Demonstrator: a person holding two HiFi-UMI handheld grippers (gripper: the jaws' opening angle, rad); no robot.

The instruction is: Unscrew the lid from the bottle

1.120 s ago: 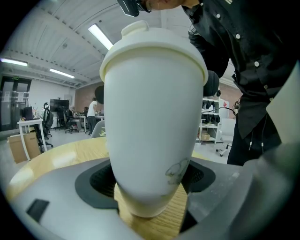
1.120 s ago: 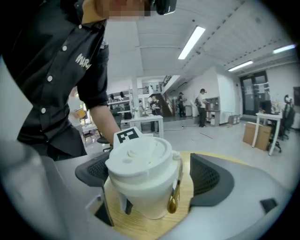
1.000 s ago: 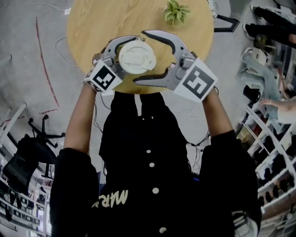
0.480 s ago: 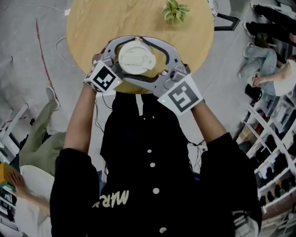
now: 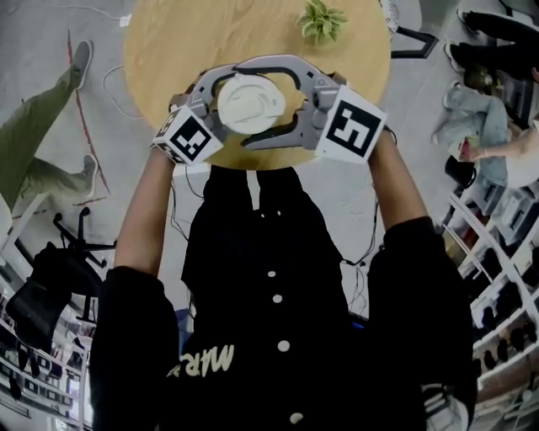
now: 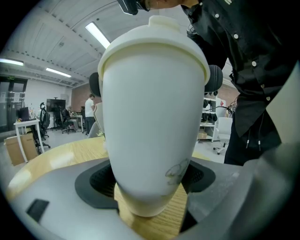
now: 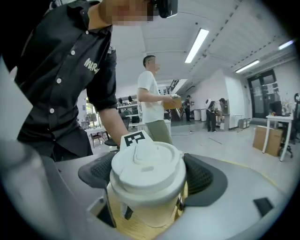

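A white bottle (image 6: 150, 122) with a white sip lid (image 5: 249, 102) stands upright near the front edge of the round wooden table (image 5: 168, 50). My left gripper (image 6: 149, 187) is shut on the bottle's lower body, with its dark pads (image 6: 101, 180) pressed against both sides. My right gripper (image 7: 146, 176) comes in from the right at lid height. Its jaws ring the lid (image 7: 146, 166) and its ribbed pads (image 7: 201, 176) touch the rim on both sides. In the head view both marker cubes sit just in front of the bottle, left and right of it.
A small green plant (image 5: 320, 18) stands at the table's far right. Cables and a red line run over the grey floor (image 5: 50, 101) to the left. People stand and walk around the table, and shelves line the right side (image 5: 497, 278).
The right gripper, wide and beside the bottle a second ago, has come in around the lid. Since then its cube has swung from near right toward the far side. The left gripper has held still.
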